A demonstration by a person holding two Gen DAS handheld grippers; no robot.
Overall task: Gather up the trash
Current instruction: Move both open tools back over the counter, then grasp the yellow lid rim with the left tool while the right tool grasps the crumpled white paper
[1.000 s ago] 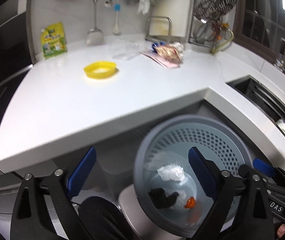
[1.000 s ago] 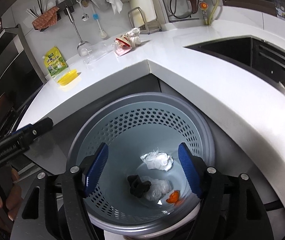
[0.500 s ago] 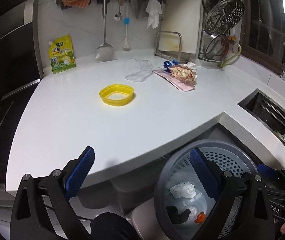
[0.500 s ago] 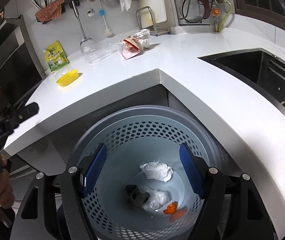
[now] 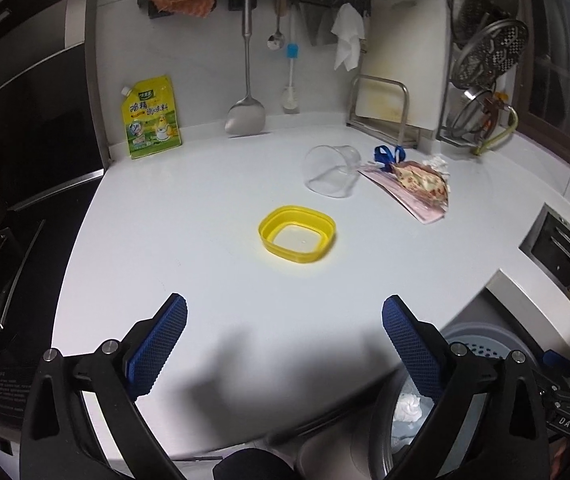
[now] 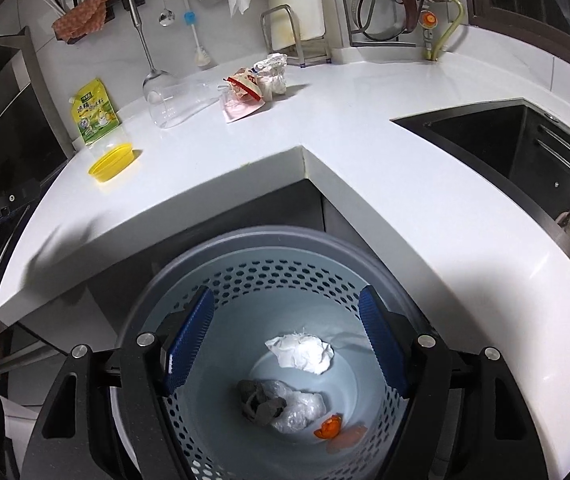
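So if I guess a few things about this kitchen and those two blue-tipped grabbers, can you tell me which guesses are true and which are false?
1. The clear cup stands upright on the counter. False: it lies on its side.
2. The grey bin already holds trash, including a crumpled white tissue. True.
3. The right gripper is clamped on the tissue. False: its jaws stand open and empty above the bin.
4. The yellow tray sits on the counter with nothing in it. True.
5. The left gripper holds the snack wrapper. False: it is open and empty, and the wrapper lies far off on the counter beside the cup.
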